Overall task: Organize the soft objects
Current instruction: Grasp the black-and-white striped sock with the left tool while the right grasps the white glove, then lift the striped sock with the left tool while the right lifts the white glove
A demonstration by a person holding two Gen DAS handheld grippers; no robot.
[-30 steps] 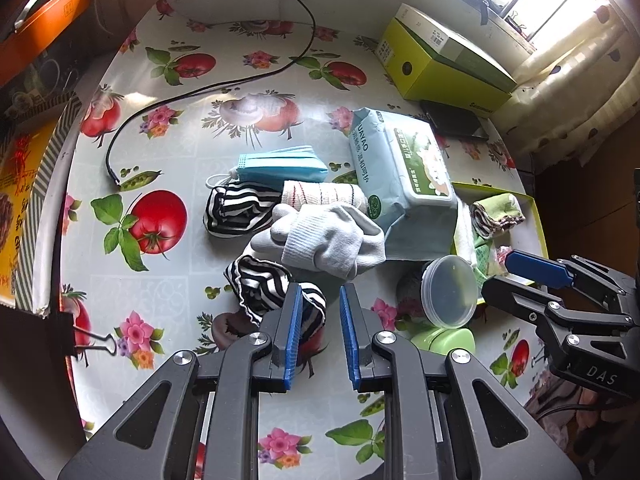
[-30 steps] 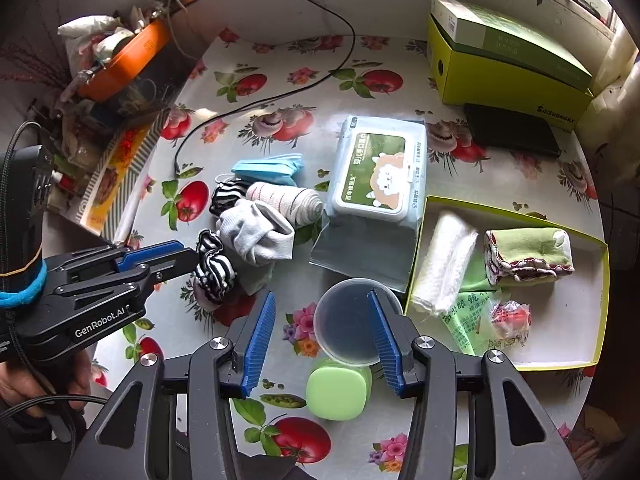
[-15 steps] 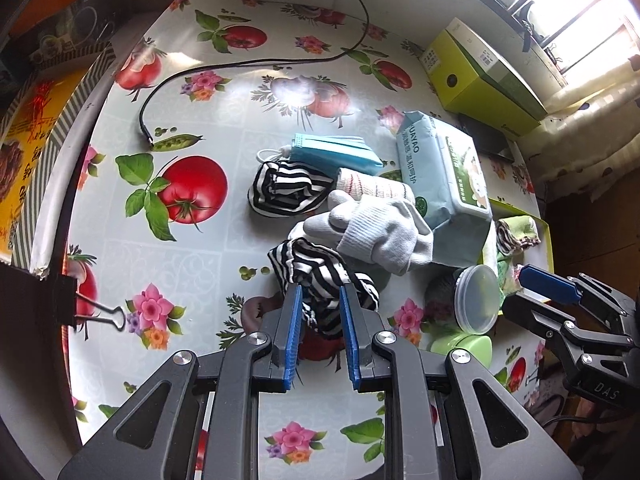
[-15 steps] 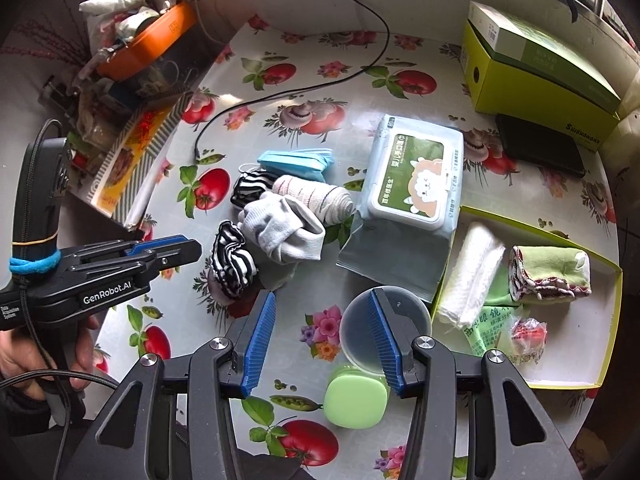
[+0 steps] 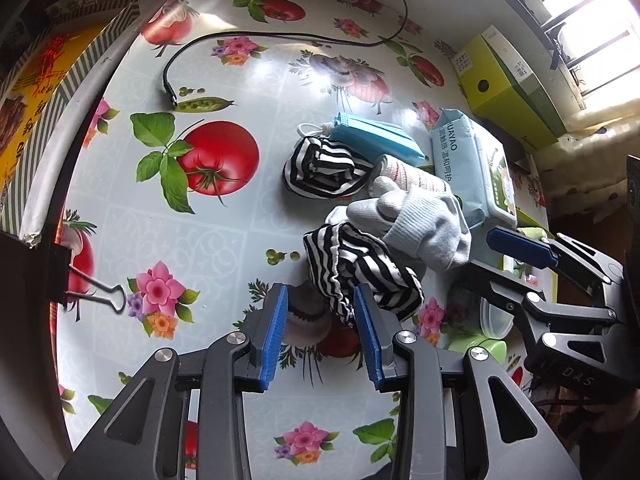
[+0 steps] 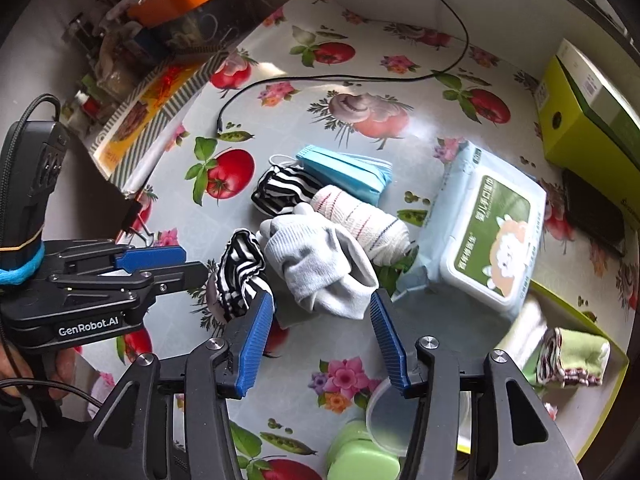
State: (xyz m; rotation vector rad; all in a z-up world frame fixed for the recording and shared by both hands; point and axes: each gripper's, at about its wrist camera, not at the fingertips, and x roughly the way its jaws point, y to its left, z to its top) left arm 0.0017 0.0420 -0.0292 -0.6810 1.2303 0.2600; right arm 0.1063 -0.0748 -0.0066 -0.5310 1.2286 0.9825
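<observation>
A black-and-white striped sock (image 5: 360, 276) (image 6: 240, 272) lies bunched on the tomato-print tablecloth. My left gripper (image 5: 320, 300) (image 6: 188, 262) hovers at its near edge. Its jaws are opening, with the sock's hem just inside the right pad and not pressed. A grey sock (image 6: 320, 268) (image 5: 424, 232) lies beside it. My right gripper (image 6: 320, 300) (image 5: 480, 252) stands over the grey sock's lower edge, jaws opening slightly and not touching it. Behind lie a second striped sock (image 5: 320, 168), a blue face mask (image 6: 344, 168) and a rolled white cloth (image 6: 360, 220).
A wipes pack (image 6: 488, 240) lies right of the pile. A yellow-green tray (image 6: 600, 320) at the right holds folded cloths. A clear round lid (image 6: 388, 408) and a green case (image 6: 360, 460) sit near my right gripper. A black cable (image 5: 280, 36) and a yellow box (image 6: 592, 112) are at the back.
My left jaws have spread wide and come down at the near striped sock. My right gripper has swung left from the clear lid to the grey sock.
</observation>
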